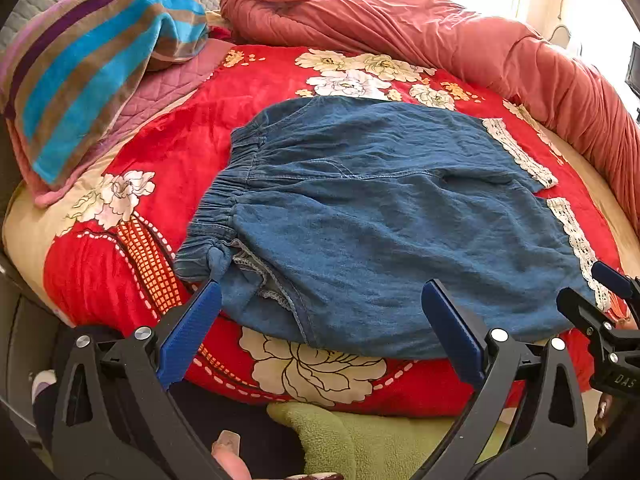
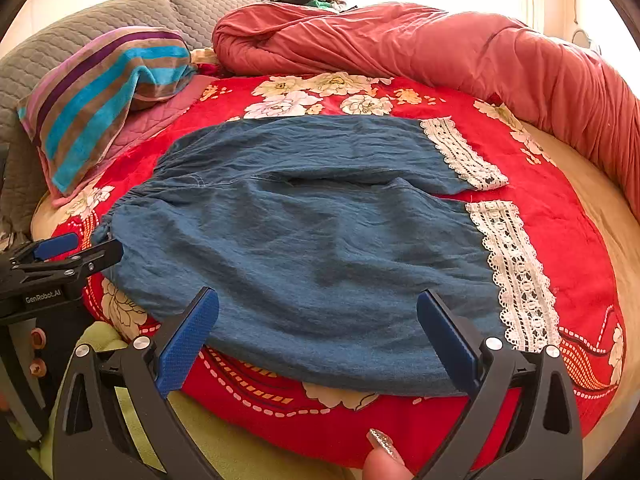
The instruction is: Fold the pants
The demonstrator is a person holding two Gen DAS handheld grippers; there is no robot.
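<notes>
While the left wrist view shows the left gripper (image 1: 320,312) gaping empty over the pants (image 1: 380,220) on the red blanket (image 1: 180,152), "DAS" marks the neighbour. From the right wrist, the right gripper (image 2: 318,320) gapes empty; "GenRobot.AI" shows.

The pants (image 1: 372,220) are showing plain denim blue, their cuffs (image 2: 516,276) trimmed in white lace. The bedspread (image 1: 188,148) is glowing red with cream flowers and dashed white lines. A towel (image 1: 92,76) is showing stripes of turquoise, brown, purple and pink. The duvet (image 2: 440,48) is looking plain salmon. The pillow (image 2: 100,16) is grey, quilted. Both grippers' pads (image 1: 188,332) are blue on black frames.
</notes>
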